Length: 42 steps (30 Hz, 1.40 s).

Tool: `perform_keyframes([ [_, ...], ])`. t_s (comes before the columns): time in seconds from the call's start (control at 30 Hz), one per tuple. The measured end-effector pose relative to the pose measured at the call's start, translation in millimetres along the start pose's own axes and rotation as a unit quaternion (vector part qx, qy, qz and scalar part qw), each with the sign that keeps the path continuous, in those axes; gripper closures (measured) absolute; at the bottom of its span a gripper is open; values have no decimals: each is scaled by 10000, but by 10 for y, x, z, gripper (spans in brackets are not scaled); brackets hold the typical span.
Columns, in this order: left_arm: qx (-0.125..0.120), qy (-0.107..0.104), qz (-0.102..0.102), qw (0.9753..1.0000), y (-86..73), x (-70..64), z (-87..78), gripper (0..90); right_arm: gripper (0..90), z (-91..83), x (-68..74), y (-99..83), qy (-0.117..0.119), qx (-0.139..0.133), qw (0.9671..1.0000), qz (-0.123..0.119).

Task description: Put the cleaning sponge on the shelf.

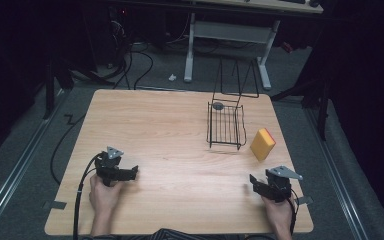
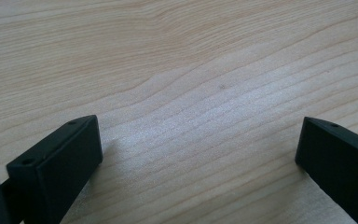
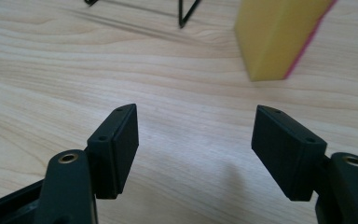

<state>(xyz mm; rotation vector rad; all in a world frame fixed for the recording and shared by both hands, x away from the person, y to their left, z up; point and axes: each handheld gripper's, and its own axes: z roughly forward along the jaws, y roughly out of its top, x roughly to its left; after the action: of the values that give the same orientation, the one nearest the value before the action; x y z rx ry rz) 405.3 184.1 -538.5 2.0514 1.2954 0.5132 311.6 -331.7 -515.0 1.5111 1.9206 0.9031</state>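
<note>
A yellow sponge [image 1: 263, 144] with a pink back stands on edge on the wooden table [image 1: 170, 135], right of a black wire basket [image 1: 225, 125]. In the right gripper view the sponge [image 3: 279, 37] rises just ahead and to the right of the jaws. A small grey round piece [image 1: 218, 105] lies at the basket's far end. My right gripper [image 1: 261, 186] [image 3: 196, 116] rests near the front right of the table, open, with only bare wood between its jaws. My left gripper [image 1: 126, 173] [image 2: 198, 135] rests at the front left, open wide over bare wood.
The basket's wire handle [image 1: 236, 80] stands up at its far side, and a corner of its wire frame [image 3: 186, 11] shows at the top of the right gripper view. Behind the table is a white desk frame [image 1: 227, 37]. Cables [image 1: 80, 200] trail off the left edge.
</note>
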Motion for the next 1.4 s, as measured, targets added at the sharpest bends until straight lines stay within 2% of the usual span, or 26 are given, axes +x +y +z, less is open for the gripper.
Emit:
perform_keyframes([
  [0.1,-1,0,-2,10000,0,-1,0,8,327,-45,-63,-3,-33,-124,9998,126],
  [0.23,0,3,-5,10000,0,-2,-1,9,326,-62,-118,-10,-5,-77,9997,212],
  [0.3,1,3,-6,10000,0,-2,-1,9,324,-86,-145,-11,-40,-77,9998,167],
  [0.5,-1,-1,-2,10000,0,-2,-1,9,325,-146,-236,-40,-91,-172,9993,325],
  [0.73,0,-2,-2,10000,-1,-4,-1,9,321,-130,-320,-62,-118,-188,9986,487],
  [0.87,0,-1,-3,10000,-1,-5,-1,8,311,-108,-370,-8,-119,-244,9983,509],
  [1.2,13,-4,19,10000,-1,-3,-3,8,317,-73,-452,167,-227,-351,9985,365],
  [1.4,3,-3,6,10000,-1,-5,-1,8,318,-15,-494,294,-146,-405,9979,487],
])
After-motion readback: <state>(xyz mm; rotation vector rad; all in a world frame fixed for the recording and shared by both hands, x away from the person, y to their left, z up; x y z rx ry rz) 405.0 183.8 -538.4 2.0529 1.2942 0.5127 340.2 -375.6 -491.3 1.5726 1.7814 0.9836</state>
